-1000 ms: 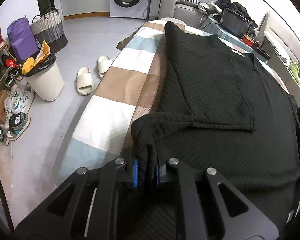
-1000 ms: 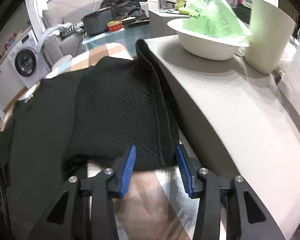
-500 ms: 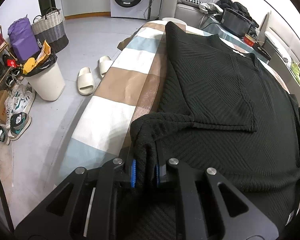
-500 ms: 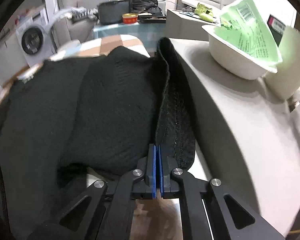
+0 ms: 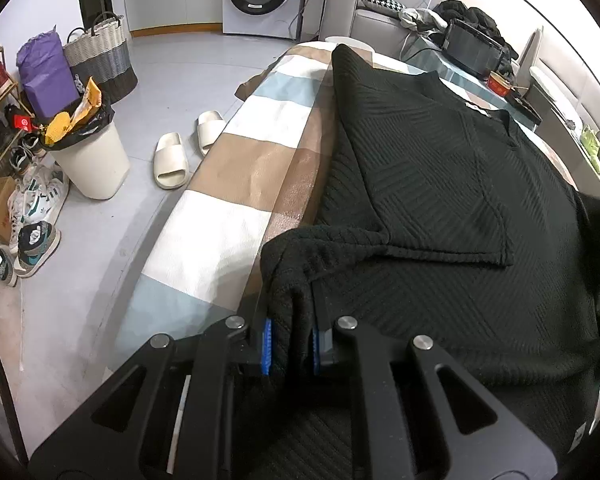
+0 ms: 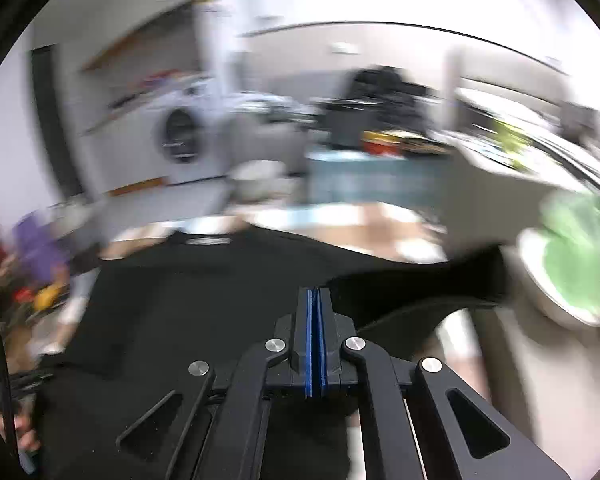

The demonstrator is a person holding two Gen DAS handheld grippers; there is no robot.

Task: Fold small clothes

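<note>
much of the right wrist view is smeared by motion blur, so the washing machine (image 6: 180, 136), a pale bowl with something green in it (image 6: 572, 276) and the clutter behind are only rough shapes. the right gripper (image 6: 315, 300) has its blue pads pressed together; a black flap of cloth stretches from beside them off to the right, but whether the pads pinch that cloth cannot be told, since the fabric at the tips is a dark blur. a hand (image 6: 22, 432) shows at the lower left edge, cut off by the lens rim.

the left wrist view is sharp. the left gripper (image 5: 290, 344) pinches a bunched corner of the black sweater (image 5: 440, 184) between its blue pads (image 5: 266, 346), the pads nearly hidden by the knit. the sweater lies spread over a table covered in a checked cloth (image 5: 240, 168) of tan, white and pale blue; one sleeve is folded across its body. the sweater's right part runs out of view at the lens edge, and its near hem is hidden under the gripper.

the table's left edge drops to an open grey floor (image 5: 180, 64), with a pair of cream slippers (image 5: 186, 148) just beside it and a white bin (image 5: 92, 156) farther left. beyond the far end of the table stand a sofa (image 5: 376, 16) and a black case (image 5: 474, 46).
</note>
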